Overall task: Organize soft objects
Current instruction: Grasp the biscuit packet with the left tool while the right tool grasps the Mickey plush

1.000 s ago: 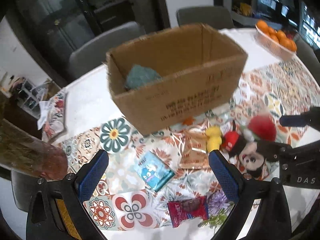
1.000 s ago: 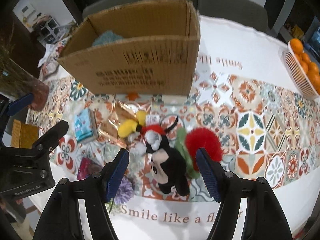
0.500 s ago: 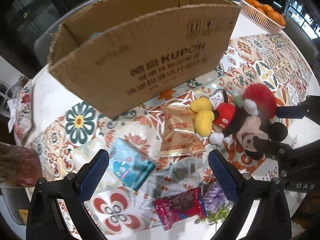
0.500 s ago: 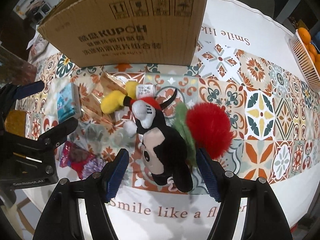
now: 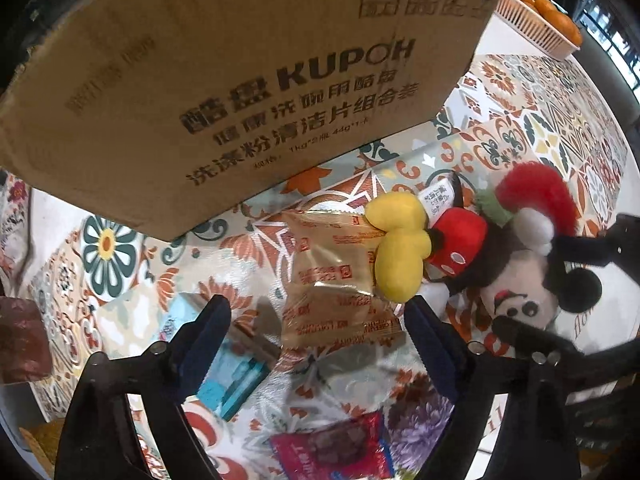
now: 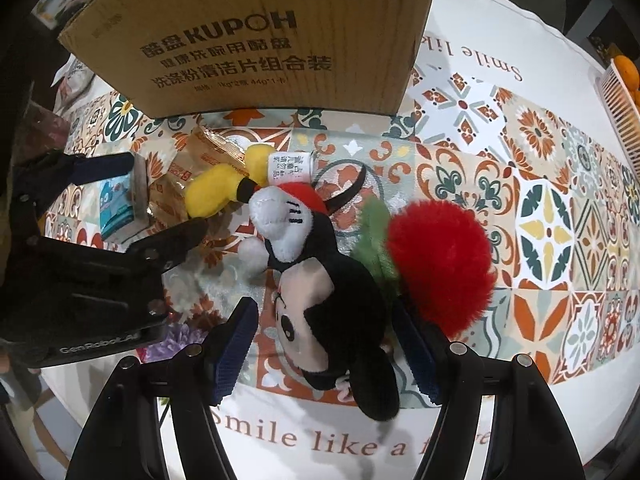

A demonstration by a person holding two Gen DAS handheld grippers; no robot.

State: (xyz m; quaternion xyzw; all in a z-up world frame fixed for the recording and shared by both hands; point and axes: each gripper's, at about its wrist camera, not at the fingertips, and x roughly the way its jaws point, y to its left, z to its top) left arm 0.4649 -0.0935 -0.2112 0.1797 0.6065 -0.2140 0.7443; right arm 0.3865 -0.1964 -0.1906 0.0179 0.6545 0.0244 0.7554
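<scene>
Cardboard box (image 6: 256,36) walls off far side; left gripper (image 6: 160,204) crowds mouse plush (image 6: 320,280).

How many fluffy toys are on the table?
2: the Mickey Mouse plush between the right gripper's open fingers, and the red pompom touching it. More may hide inside the cardboard box.

brown cardboard box (image 6: 256,36), black print. tablecloth (image 6: 560,216) patterned in orange, teal, yellow tiles. plush mouse (image 6: 320,276) black, red, yellow.
</scene>
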